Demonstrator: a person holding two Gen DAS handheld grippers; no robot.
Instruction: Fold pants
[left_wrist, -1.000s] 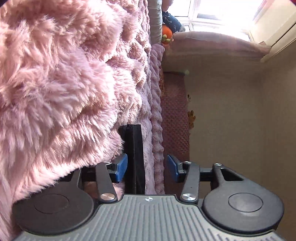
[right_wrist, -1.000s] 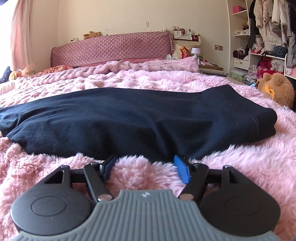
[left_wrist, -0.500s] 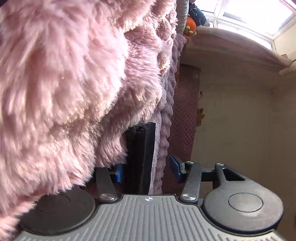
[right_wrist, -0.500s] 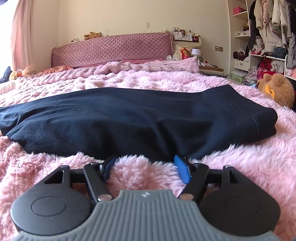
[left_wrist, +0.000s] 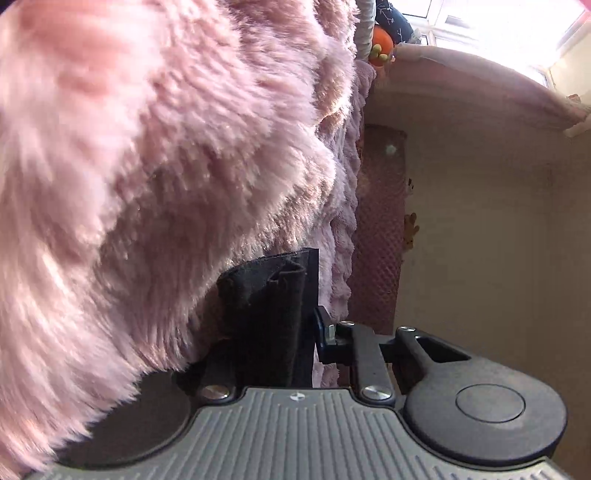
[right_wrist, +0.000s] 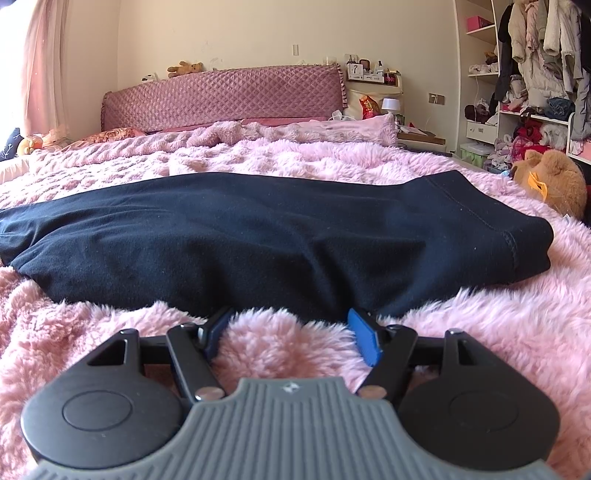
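Note:
Black pants (right_wrist: 277, 229) lie flat across the fluffy pink blanket (right_wrist: 480, 332), folded lengthwise, with the waistband at the right. My right gripper (right_wrist: 291, 328) rests on the fur just in front of their near edge. It is open, with only fur between its blue pads. The left wrist view is rolled sideways. There, a bunched end of the pants (left_wrist: 273, 295) stands between the jaws of my left gripper (left_wrist: 271, 328), which are closing. The right pad (left_wrist: 322, 328) presses against the cloth. Fur and fabric hide the other pad.
A brown teddy bear (right_wrist: 550, 181) sits at the bed's right edge. A quilted pink headboard (right_wrist: 221, 99) closes the far end. Shelves with hanging clothes (right_wrist: 535, 74) stand at the right. Pink fur (left_wrist: 147, 184) fills the left half of the left wrist view.
My left gripper has moved in on the end of the pants and narrowed its jaws around it, and the cloth now looks larger and bunched. My right gripper and the pants in front of it have not moved.

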